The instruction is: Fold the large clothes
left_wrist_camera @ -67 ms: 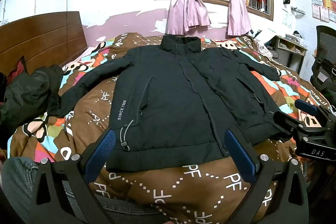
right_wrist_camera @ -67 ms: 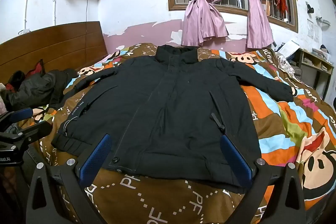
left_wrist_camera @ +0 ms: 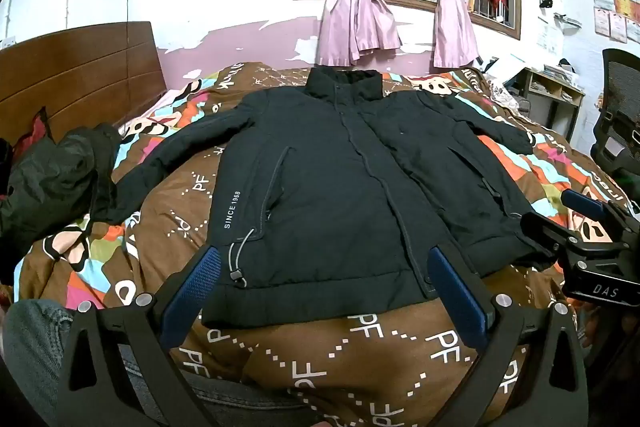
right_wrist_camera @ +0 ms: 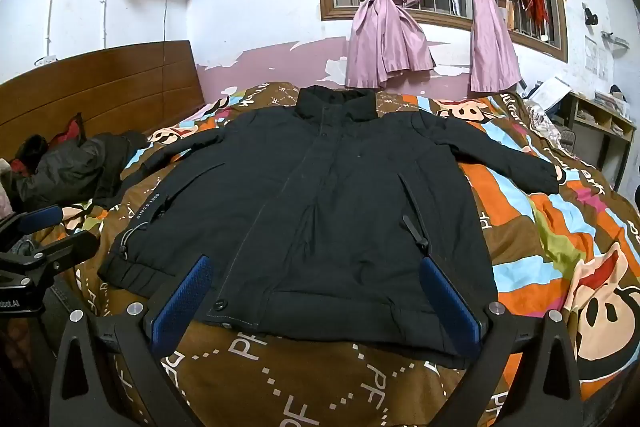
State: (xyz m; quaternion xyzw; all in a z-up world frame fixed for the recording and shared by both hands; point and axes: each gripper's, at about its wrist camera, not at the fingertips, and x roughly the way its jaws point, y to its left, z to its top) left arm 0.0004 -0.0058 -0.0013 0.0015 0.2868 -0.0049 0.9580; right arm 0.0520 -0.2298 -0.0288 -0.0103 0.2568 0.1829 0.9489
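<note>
Both grippers, left gripper (left_wrist_camera: 324,297) and right gripper (right_wrist_camera: 316,301), hung wide open, empty, at six o'clock below the flat black jacket (left_wrist_camera: 340,187) on the bedspread (left_wrist_camera: 360,355).

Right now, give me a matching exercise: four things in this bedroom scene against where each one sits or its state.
1. black jacket
2. crumpled dark garment
3. pink curtains
4. left tongs

A. knotted at the window
B. heaped near the wooden headboard
C. open, holding nothing
D. spread flat on the patterned bedspread, sleeves out

Pairs: 1-D, 2-B, 3-A, 4-C
</note>
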